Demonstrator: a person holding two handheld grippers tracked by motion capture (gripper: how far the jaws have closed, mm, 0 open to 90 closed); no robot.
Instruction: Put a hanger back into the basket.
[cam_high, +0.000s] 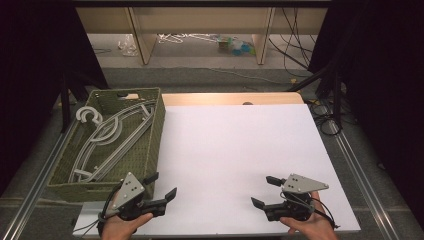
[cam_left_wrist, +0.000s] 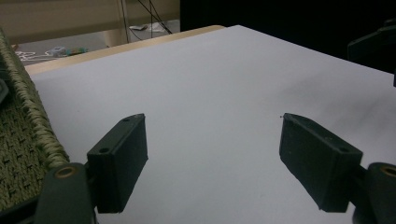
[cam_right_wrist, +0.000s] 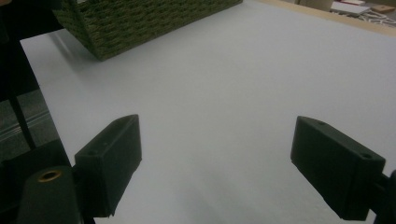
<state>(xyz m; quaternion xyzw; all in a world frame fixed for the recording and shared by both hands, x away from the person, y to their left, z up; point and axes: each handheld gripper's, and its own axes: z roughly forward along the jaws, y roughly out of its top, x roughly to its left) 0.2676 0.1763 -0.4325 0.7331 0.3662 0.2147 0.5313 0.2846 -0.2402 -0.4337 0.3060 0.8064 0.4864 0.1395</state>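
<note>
A green woven basket (cam_high: 150, 145) stands at the table's left side and holds several grey plastic hangers (cam_high: 107, 135). My left gripper (cam_high: 162, 186) rests near the front edge, just right of the basket's near corner, open with nothing between its jaws (cam_left_wrist: 212, 158). The basket's wall (cam_left_wrist: 21, 135) shows at the left of the left gripper view. My right gripper (cam_high: 264, 191) sits at the front right of the white table (cam_high: 235, 145), open and empty (cam_right_wrist: 229, 163). The basket's corner (cam_right_wrist: 130, 23) lies far ahead in the right gripper view.
Beyond the table's far edge stand wooden shelf legs (cam_high: 140, 35) with loose hangers and small items on the floor (cam_high: 210, 42). Cables (cam_high: 295, 55) trail at the back right. Dark curtains close in both sides.
</note>
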